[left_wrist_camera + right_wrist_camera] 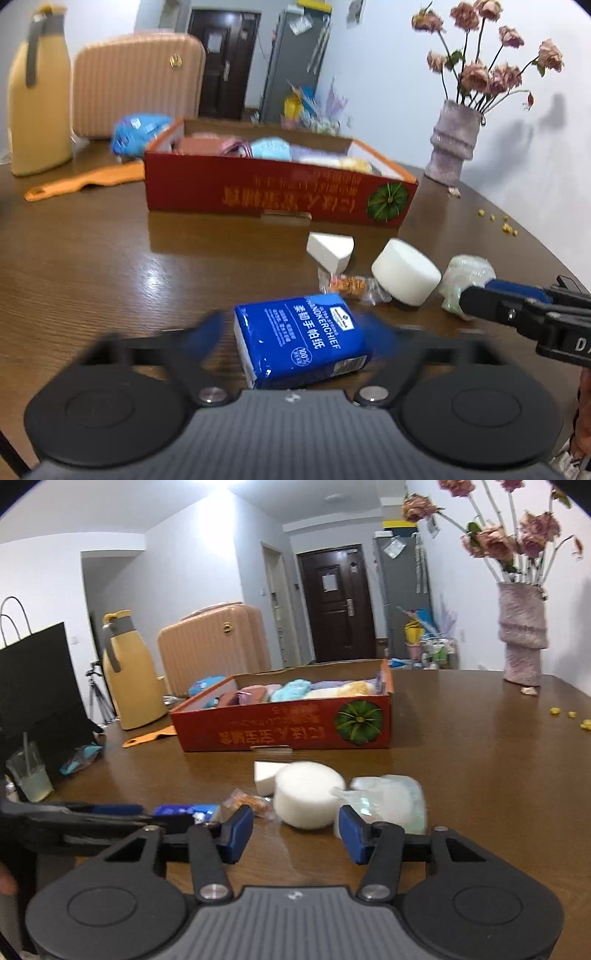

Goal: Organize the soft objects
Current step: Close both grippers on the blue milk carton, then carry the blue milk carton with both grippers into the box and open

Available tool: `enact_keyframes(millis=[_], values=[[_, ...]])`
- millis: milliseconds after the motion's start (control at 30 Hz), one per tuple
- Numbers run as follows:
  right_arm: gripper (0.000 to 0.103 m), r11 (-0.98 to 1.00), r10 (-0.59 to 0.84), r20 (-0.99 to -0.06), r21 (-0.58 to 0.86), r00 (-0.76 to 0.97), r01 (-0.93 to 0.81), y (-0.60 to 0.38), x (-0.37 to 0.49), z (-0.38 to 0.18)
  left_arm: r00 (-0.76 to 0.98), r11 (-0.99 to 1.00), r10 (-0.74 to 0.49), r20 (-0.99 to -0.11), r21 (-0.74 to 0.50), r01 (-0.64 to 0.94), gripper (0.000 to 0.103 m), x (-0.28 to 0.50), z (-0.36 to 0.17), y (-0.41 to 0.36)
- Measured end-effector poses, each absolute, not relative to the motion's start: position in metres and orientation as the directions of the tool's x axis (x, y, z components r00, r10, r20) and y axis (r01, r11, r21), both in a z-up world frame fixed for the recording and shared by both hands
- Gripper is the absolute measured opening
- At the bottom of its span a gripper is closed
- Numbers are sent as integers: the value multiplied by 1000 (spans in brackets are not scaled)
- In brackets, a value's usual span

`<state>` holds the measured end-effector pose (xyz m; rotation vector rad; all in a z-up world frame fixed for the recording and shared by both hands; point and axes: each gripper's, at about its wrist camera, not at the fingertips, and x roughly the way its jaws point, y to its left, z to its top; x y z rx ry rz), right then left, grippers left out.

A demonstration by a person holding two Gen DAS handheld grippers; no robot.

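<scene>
Nearest the left wrist lens lay the blue tissue pack (301, 339), low in the frame's centre, between the blurred blue fingers (207, 332) of the left gripper (295, 334) — whether they pressed it or stood clear I could not tell. Right of it, the right gripper (476, 304) reached in from the frame's right edge beside the pale green wrapped bundle (467, 277). In the right wrist view its jaws stood apart, released, nothing between them; the white sponge cylinder (308, 797) sat just beyond, the white wedge (267, 775) behind, a snack wrapper (247, 801) to the left. At centre, the red box (288, 727) held pastel soft items.
</scene>
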<state>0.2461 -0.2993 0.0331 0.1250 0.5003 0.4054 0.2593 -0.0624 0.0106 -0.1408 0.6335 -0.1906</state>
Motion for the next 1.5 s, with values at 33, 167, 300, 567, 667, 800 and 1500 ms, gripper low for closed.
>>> enact_keyframes(millis=[33,167,300,567,667,800,1500], values=[[51,905,424,-442,224,790,-360,-297,249,33,788,965,-244,-566,-221,140,59,261,11,-58],[49,859,511,-456,296,729,-417,-279,263,27,777,941,-306,-550,-297,160,52,257,16,-41],[45,830,558,-486,317,672,-459,-251,278,17,768,931,-330,-549,-326,167,47,254,17,-28],[30,795,606,-500,414,619,-443,-239,286,6,714,870,-424,-558,-470,149,25,257,6,-10],[29,797,601,-495,425,627,-429,-244,274,4,712,871,-428,-557,-465,160,24,250,7,-14],[23,812,577,-491,425,653,-399,-251,262,7,721,867,-436,-538,-466,176,24,244,11,-22],[22,912,409,-679,329,610,-245,-262,532,60,626,876,-470,-622,-414,247,24,504,43,-64]])
